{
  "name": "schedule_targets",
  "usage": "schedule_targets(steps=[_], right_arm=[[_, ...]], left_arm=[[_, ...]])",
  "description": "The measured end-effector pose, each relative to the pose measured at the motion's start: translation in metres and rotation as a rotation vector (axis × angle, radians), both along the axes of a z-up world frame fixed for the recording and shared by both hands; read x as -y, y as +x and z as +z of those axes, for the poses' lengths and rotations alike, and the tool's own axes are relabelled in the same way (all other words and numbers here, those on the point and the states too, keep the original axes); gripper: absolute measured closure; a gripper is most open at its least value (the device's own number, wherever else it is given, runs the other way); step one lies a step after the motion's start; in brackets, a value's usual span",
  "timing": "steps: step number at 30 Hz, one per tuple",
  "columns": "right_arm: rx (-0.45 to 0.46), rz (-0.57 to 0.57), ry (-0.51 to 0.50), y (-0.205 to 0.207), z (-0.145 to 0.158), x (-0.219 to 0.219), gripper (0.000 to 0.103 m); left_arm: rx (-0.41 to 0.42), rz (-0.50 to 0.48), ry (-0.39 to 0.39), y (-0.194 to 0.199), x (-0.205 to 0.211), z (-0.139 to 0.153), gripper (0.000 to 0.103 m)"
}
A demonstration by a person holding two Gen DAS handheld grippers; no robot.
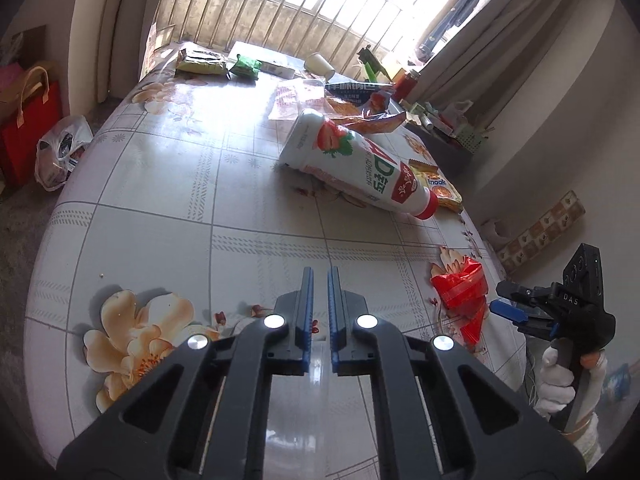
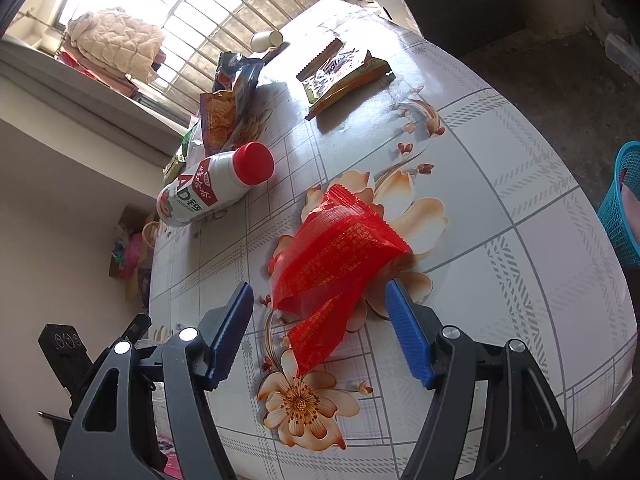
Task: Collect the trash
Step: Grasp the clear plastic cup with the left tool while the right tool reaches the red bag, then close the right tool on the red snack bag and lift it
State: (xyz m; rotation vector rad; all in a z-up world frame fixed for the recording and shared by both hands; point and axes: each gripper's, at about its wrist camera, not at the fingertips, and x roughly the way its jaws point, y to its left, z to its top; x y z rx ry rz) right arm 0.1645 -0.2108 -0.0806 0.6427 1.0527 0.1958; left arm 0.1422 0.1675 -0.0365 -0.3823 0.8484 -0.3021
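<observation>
A crumpled red wrapper (image 2: 340, 248) lies on the flowered tablecloth (image 2: 520, 200), between the spread fingers of my right gripper (image 2: 318, 286), which is open; the pads do not press on it. The left wrist view shows the same red wrapper (image 1: 460, 292) at the table's right edge, with the right gripper (image 1: 498, 298) held by a white-gloved hand just beside it. My left gripper (image 1: 320, 272) hovers shut over bare tablecloth, nothing between its fingers. A white strawberry drink bottle (image 1: 360, 164) with a red cap lies on its side farther back.
More litter sits toward the window: a yellow biscuit packet (image 1: 438, 188), an orange and blue snack bag (image 1: 360, 108), a paper cup (image 1: 318, 64), green packets (image 1: 246, 66). A blue basket (image 2: 622, 220) stands on the floor right of the table; a red bag (image 1: 28, 128) stands left.
</observation>
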Motion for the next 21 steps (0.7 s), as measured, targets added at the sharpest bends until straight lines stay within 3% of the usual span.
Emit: schedule_targets(steps=[14,16,21], right_arm=[[0.029,-0.019,0.014,-0.017,0.008,0.014,0.036],[0.031,-0.018,0.016,-0.017,0.008,0.013,0.036],[0.026,-0.011,0.018,-0.016,0.006,0.010,0.036]], left_arm=[[0.092,0.144,-0.079,-0.035,-0.063,0.004,0.097],[0.105,0.159,-0.079,-0.042,-0.070,0.006,0.092],[0.092,0.163,-0.088,-0.058,-0.080,0.007,0.066]])
